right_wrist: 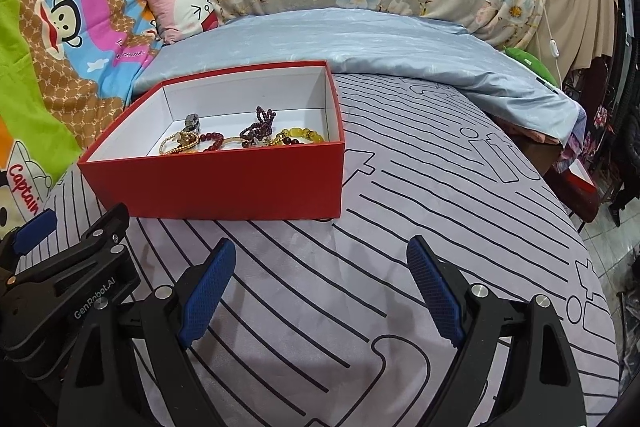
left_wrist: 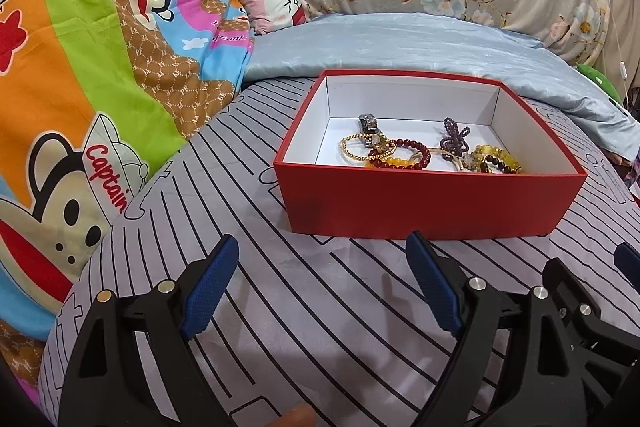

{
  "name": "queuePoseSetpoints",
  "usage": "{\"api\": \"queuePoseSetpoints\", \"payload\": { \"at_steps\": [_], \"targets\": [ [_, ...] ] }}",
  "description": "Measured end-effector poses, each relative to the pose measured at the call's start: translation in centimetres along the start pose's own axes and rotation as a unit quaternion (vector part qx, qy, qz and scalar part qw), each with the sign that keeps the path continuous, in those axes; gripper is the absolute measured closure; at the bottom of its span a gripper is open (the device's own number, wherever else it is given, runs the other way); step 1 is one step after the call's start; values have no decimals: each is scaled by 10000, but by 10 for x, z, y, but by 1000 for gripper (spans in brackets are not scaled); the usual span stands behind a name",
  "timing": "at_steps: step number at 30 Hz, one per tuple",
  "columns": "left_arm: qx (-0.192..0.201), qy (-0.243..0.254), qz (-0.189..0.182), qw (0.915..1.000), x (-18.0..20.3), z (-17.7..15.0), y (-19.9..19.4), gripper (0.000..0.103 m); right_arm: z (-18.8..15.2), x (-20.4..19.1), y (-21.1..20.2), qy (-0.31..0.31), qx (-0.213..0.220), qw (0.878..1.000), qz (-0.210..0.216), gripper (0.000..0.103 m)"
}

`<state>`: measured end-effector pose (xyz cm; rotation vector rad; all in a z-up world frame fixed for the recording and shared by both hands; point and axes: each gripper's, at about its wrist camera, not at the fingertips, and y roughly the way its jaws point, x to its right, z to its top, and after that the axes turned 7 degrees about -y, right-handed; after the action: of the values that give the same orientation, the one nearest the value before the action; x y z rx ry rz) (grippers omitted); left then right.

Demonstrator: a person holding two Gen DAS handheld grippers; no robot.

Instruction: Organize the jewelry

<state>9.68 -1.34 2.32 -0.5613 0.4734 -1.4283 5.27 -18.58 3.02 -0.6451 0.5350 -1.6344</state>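
On the bed, the jewelry (left_wrist: 424,151) sits heaped in the red box (left_wrist: 424,203); left tongs (left_wrist: 320,283) and right tongs (right_wrist: 320,287) hover spread, empty. Could be sorted already or awaiting sorting.

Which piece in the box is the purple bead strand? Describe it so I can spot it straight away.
Find the red box on the striped bedsheet; its white inside holds a heap of bracelets. The purple bead strand lies right of centre, behind the yellow bead bracelet. It alone is dark purple with tiny beads, bunched into loops rather than lying as a ring.
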Motion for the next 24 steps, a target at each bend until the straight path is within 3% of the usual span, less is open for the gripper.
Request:
{"api": "queuePoseSetpoints", "payload": {
  "at_steps": [24],
  "targets": [
    [4, -67, -31, 10000, -3, 0, 0, 22, 1, -1, -4, -56, 55, 10000, -45, 19]
  ]
}}
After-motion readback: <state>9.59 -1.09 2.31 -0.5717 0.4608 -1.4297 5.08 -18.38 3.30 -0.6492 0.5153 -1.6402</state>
